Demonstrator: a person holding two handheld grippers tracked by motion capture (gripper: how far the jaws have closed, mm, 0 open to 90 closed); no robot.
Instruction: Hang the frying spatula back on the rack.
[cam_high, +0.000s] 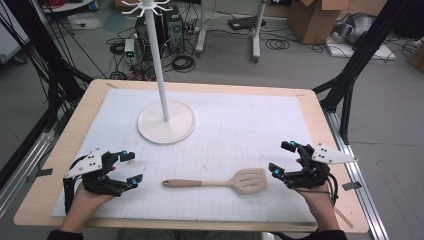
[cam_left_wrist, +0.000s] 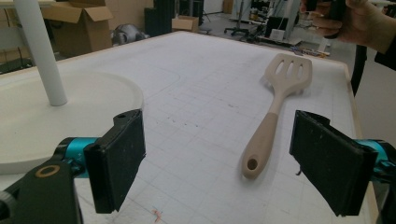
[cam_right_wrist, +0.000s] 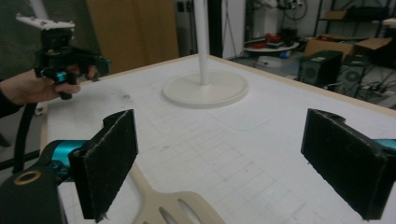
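The spatula (cam_high: 222, 182) lies flat on the near middle of the white mat (cam_high: 250, 120), handle pointing left and slotted blade right, untouched by either tool. The left gripper (cam_high: 131, 169) hovers just left of the handle end and the right gripper (cam_high: 282, 159) just right of the blade, both with jaws spread wide and empty. Nothing looks done yet: picking it up remains, and perhaps hanging it on the white hook stand (cam_high: 165, 121) at the far left, judging by the handle's hole.

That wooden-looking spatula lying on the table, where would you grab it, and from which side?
Probably the handle of the spatula, from above. It lies flat on the mat, its handle pointing toward the left claw, which is open and nearest. The handle is narrow and straight, so the jaws can straddle it; the slotted blade is wide and thin, harder to pinch.
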